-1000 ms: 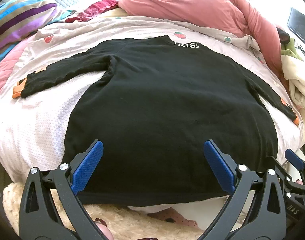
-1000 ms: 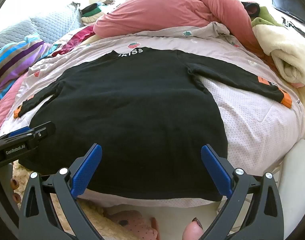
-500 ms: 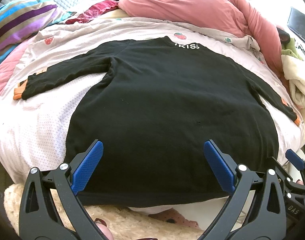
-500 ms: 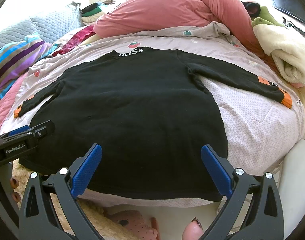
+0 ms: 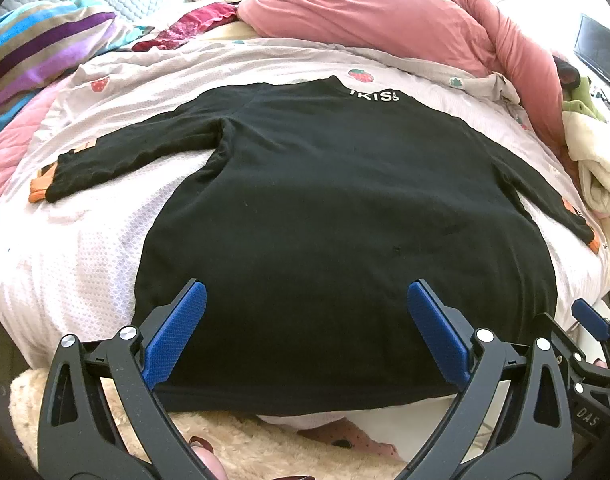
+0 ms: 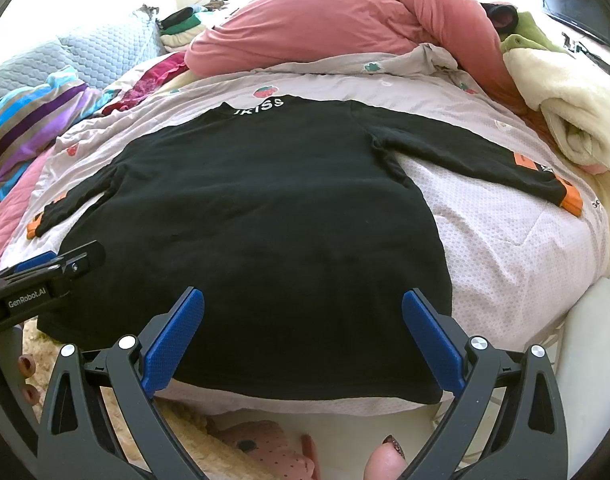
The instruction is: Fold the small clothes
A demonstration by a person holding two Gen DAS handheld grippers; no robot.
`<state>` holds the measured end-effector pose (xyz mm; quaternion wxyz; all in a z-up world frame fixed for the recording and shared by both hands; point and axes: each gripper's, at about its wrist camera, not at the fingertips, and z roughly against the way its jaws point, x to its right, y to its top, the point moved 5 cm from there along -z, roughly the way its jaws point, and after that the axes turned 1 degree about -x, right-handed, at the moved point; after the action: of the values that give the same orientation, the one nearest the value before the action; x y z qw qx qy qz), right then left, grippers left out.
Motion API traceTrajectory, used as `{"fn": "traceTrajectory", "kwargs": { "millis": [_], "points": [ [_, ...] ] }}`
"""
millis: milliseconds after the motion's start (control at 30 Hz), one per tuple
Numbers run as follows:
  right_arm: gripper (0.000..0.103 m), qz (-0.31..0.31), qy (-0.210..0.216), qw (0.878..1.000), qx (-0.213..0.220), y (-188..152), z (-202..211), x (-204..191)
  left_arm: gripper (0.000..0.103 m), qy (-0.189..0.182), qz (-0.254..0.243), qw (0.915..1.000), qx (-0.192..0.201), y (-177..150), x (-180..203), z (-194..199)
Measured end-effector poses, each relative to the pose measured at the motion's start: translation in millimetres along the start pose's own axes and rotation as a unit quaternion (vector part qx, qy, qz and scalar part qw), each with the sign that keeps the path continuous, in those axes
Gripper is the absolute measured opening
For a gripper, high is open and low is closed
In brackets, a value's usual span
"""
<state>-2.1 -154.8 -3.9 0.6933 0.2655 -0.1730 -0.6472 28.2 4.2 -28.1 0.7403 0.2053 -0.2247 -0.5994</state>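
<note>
Across the bed [image 5: 65, 264] lies a soft, limp black top [image 5: 337, 216]; both jaws gape apart; best pinched at its hem corners.

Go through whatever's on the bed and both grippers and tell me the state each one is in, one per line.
black shirt: spread flat, unfolded, sleeves out to both sides
left gripper: open, empty, over the shirt's hem
right gripper: open, empty, over the hem
pink duvet: bunched up behind the shirt
cream blanket: rolled up
striped pillow: lying at the bed's far left
</note>
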Motion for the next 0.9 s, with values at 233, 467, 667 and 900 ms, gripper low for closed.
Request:
{"fn": "traceTrajectory", "kwargs": {
  "millis": [233, 467, 667, 900],
  "points": [
    [0.099, 0.000, 0.000, 1.000, -0.002, -0.1, -1.9, -0.2, 0.095, 0.000, 0.000, 1.0000, 0.002, 1.6, -1.2, 1.0],
    [0.099, -0.001, -0.001, 1.000, -0.001, 2.2, -3.0, -0.3, 0.095, -0.002, -0.001, 1.0000, 0.002, 3.4, -1.2, 0.6],
    [0.099, -0.007, -0.001, 1.000, 0.003, 9.3, -3.2, 3.9, 0.095, -0.001, -0.003, 1.0000, 0.002, 12.3, 2.2, -3.4],
    [0.099, -0.023, 0.000, 1.000, 0.008, 22.9, -7.4, 14.2, 0.095, -0.004, -0.009, 0.9999, 0.004, 28.1, 10.1, -12.4]
  ]
}}
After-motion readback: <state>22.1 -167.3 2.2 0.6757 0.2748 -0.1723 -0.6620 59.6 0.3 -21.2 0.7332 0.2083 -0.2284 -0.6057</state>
